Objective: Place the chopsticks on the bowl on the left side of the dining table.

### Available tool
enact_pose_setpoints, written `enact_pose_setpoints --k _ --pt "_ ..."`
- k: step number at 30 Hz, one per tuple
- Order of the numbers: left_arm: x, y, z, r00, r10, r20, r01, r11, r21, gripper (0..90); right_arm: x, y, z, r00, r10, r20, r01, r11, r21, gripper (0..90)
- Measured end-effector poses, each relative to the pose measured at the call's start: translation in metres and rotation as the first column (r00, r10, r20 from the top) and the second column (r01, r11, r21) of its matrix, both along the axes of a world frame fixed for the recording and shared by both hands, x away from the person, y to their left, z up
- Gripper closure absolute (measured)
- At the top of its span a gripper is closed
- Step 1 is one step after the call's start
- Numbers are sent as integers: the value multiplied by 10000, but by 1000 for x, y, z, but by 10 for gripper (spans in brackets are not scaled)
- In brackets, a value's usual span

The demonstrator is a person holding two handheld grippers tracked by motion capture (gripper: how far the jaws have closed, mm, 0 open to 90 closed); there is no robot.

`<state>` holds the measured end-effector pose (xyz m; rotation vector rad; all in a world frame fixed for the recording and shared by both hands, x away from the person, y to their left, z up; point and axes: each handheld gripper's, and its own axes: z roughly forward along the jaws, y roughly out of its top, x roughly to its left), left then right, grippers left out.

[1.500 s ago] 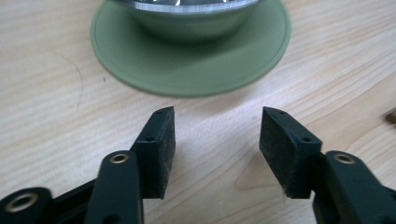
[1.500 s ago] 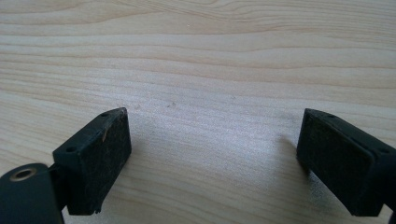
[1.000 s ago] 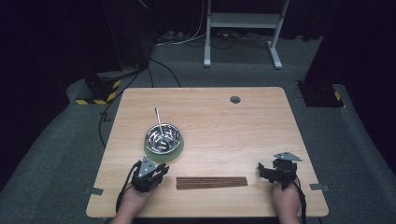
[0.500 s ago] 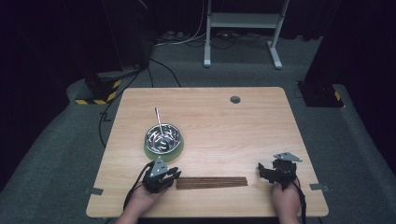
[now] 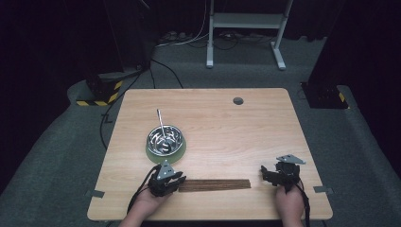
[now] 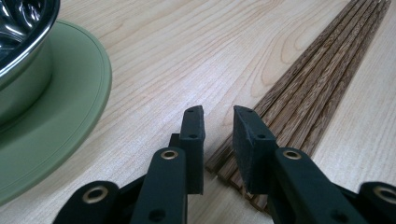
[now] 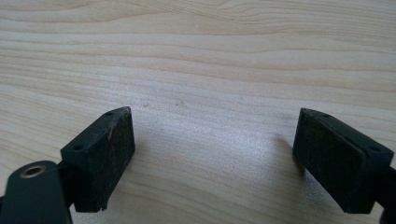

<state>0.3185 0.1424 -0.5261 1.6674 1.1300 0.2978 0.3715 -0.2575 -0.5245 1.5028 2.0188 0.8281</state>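
Note:
A row of dark wooden chopsticks lies flat near the table's front edge. My left gripper sits at their left end, low over the wood. In the left gripper view the chopsticks run away to the upper right, and their near ends lie under the right jaw. That gripper is open by a narrow gap, with nothing visibly clamped. My right gripper rests to the right of the chopsticks, apart from them. It stands wide open over bare wood.
A steel bowl on a green saucer stands just behind the left gripper, with a metal utensil leaning out of it. The saucer's rim lies close on the left. A round cable hole marks the table's far side.
My left gripper has slid right, from the bare table to the chopsticks' left end. The right gripper has stayed where it was.

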Motion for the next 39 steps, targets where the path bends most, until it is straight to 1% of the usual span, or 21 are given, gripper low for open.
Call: enact_pose_setpoints --k 2,3,4,7,8,9,12,14,17,19,21,22,24,25,26,30,32,34,35,36,39 --pt "1 1 0 10000 -32 -45 33 9999 112 735 0 0 0 10000 -15 10 15 10000 2 125" --pt "1 1 0 10000 -32 -45 33 9999 112 735 -1 0 1 9999 72 -150 -72 10000 -5 125" --pt "2 0 -1 9999 76 -137 -76 10000 -32 737 -1 0 1 9999 72 -151 -72 10000 -8 126" --pt "2 -1 -2 10000 13 -97 -14 10000 -75 741 -1 0 1 9999 75 -156 -75 10000 -4 126" --pt "2 -1 -2 9999 -32 -108 32 10000 47 742 -1 0 1 9999 57 -131 -57 10000 10 125" --pt "3 -3 -2 9999 105 -95 -106 9999 -105 742 0 0 0 10000 -13 3 13 10000 19 126" --pt "4 -3 -2 9998 171 -116 -173 9997 -156 744 0 0 0 10000 14 7 -14 10000 -11 126" --pt "5 -2 -2 9998 183 -61 -183 9998 -119 744 0 0 0 10000 24 -3 -24 10000 1 126" --pt "8 -1 -2 9987 509 -22 -508 9987 42 747 -1 1 0 10000 21 20 -21 10000 -17 127" --pt "9 1 -3 9975 702 -21 -702 9975 -19 747 -1 1 0 10000 0 -6 0 10000 -4 127" --pt "10 8 -4 9973 730 -41 -729 9971 232 745 -1 1 0 10000 29 -4 -29 10000 -3 129" --pt "10 10 -3 9962 868 -9 -868 9962 10 744 -1 1 0 10000 29 -3 -29 10000 1 130" --pt "9 15 0 9956 936 4 -936 9955 -131 741 -1 0 0 10000 61 -40 -61 10000 15 130" --pt "9 15 0 9956 936 4 -936 9955 -131 739 -1 0 1 9997 127 -197 -126 9999 34 130" --pt "8 18 3 9958 910 54 -907 9950 -430 736 -1 1 0 10000 38 5 -38 10000 13 130" --pt "6 16 3 9959 895 92 -887 9937 -684 730 -1 1 0 10000 -12 -32 12 10000 46 131" --pt "6 14 1 9980 633 15 -632 9972 -397 723 -1 0 1 9998 117 -149 -117 9999 27 130" --pt "6 13 0 9991 422 -64 -423 9987 -298 719 -1 0 1 9998 124 -180 -124 9999 28 130" --pt "6 13 0 9991 422 -64 -423 9987 -298 716 -1 1 0 10000 14 -5 -14 10000 29 131" --pt "6 11 -1 9994 333 -86 -336 9986 -420 716 -1 1 0 10000 -14 -31 14 10000 45 130" --pt "6 9 -2 9996 275 -111 -279 9987 -434 715 -1 1 0 10000 20 -22 -20 10000 27 130"
